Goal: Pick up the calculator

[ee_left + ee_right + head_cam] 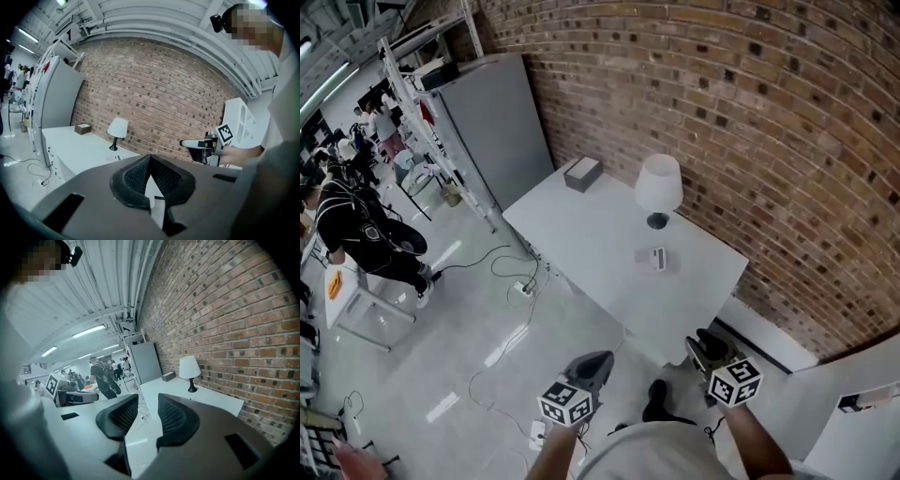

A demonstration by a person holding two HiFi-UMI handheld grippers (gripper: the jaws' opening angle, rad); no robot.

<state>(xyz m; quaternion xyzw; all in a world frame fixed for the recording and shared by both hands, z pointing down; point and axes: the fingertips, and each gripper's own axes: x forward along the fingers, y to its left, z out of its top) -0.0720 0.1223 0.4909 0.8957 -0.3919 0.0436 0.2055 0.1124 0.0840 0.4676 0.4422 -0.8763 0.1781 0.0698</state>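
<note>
On table (581,234), apparently the calculator (651,260)

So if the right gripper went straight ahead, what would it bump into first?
Probably the white table, at its near end; the right gripper aims close to its edge, so I'm unsure.

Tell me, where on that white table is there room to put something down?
The table is mostly bare: a wide patch between the box and the calculator, along the edge away from the wall, and the near end past the calculator. Tightest is where lamp and calculator sit close.
</note>
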